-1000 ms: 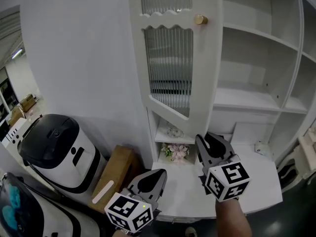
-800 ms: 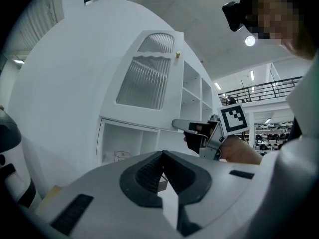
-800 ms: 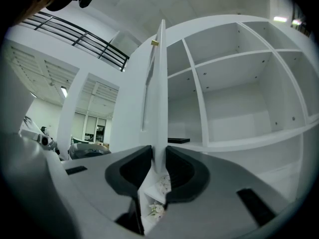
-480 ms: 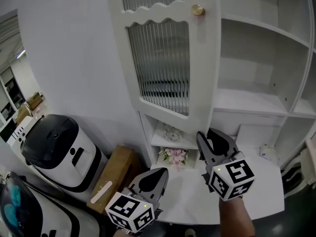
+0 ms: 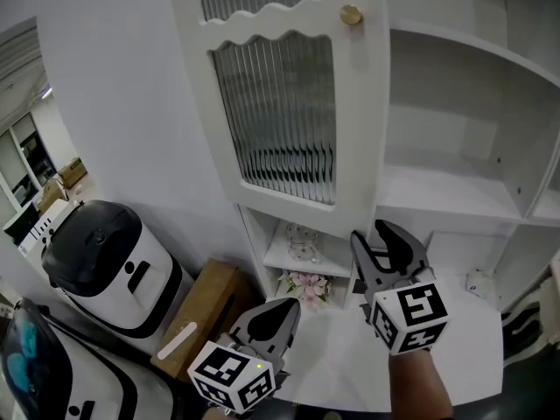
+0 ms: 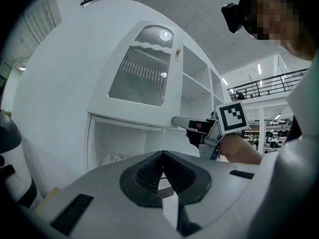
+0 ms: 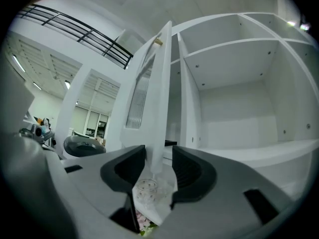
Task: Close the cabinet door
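Observation:
The white cabinet door [image 5: 280, 103] with ribbed glass and a brass knob [image 5: 351, 14] stands swung open to the left of the bare shelves [image 5: 446, 182]. My right gripper [image 5: 388, 239] is just below the door's lower right corner. Its jaws have just been opening and now stand apart. In the right gripper view the door's edge [image 7: 160, 98] rises in line with the gap of the right gripper [image 7: 158, 158], and the pads do not press on it. My left gripper [image 5: 276, 309] hangs lower left, shut and empty, its own tip [image 6: 162, 156] aimed at the door [image 6: 142, 73].
A white-and-black appliance [image 5: 101, 265] and a cardboard box [image 5: 201, 309] stand on the floor at the left. Pink flowers [image 5: 306, 284] and a glass dish [image 5: 302, 232] sit in the low niche under the door. A white counter [image 5: 437, 339] runs below the shelves.
Both grippers have moved closer to the cabinet, so the door looms larger. The right gripper's jaws have spread wider. The left gripper stays shut.

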`<control>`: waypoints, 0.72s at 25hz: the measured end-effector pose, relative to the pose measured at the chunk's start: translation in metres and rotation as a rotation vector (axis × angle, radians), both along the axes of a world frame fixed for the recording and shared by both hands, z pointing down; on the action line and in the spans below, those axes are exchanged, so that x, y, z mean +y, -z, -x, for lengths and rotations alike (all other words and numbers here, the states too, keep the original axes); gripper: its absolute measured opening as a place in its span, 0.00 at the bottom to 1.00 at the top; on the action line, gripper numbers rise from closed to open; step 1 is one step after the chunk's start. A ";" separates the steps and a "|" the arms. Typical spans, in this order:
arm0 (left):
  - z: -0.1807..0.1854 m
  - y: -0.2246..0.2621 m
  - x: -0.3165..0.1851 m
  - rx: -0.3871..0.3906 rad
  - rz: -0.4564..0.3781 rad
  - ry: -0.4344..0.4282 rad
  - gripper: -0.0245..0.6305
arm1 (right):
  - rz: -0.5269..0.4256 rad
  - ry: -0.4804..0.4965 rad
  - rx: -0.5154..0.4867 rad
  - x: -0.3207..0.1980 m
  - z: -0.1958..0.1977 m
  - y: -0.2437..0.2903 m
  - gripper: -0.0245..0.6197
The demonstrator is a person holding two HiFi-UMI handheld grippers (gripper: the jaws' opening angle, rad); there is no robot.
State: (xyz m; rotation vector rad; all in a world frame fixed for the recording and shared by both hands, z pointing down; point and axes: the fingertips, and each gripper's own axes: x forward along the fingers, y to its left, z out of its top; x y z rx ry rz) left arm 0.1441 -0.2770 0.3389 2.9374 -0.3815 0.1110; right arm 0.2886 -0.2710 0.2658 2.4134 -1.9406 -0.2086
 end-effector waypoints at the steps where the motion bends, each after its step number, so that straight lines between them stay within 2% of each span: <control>1: -0.003 -0.001 -0.001 -0.002 0.000 0.005 0.04 | 0.000 0.002 0.004 -0.002 -0.003 0.000 0.29; 18: -0.025 -0.005 -0.004 -0.028 -0.003 0.069 0.04 | 0.007 0.003 0.028 -0.026 -0.045 -0.002 0.32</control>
